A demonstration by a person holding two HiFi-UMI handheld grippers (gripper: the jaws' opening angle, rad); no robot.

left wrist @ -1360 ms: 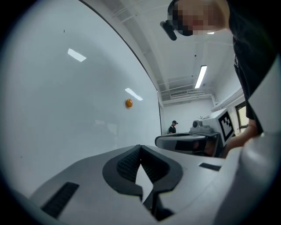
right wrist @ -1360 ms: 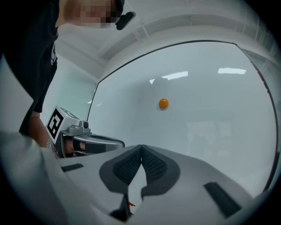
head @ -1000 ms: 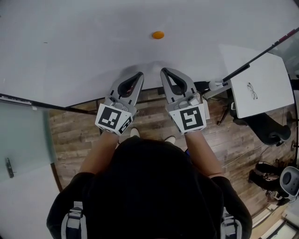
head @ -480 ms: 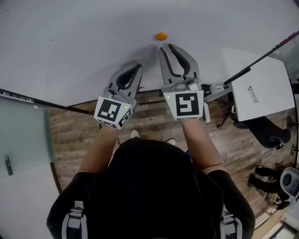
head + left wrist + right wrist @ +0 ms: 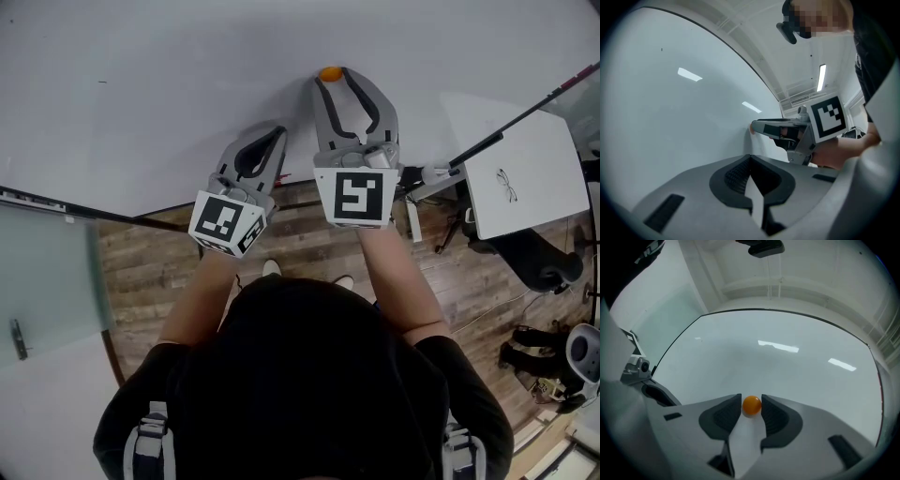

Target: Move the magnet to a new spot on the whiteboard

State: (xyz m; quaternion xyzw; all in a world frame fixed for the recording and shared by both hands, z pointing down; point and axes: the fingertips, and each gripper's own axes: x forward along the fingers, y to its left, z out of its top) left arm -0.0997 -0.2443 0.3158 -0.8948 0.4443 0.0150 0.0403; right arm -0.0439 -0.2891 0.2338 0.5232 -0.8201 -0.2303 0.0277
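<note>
A small orange magnet sticks to the white whiteboard. My right gripper is up against the board with the magnet between its fingertips. Its jaws are opening, and the magnet sits in the narrow gap close to both pads. My left gripper hangs lower and to the left, shut with nothing in it, close to the board. The right gripper also shows in the left gripper view, its tips at the board.
The board's dark lower rail runs across the left. A white table with glasses on it stands at the right, a black rod over it and a dark chair below. Wooden floor lies underneath.
My right gripper has risen to the magnet and its jaws have spread around it. The left gripper has stayed almost where it was.
</note>
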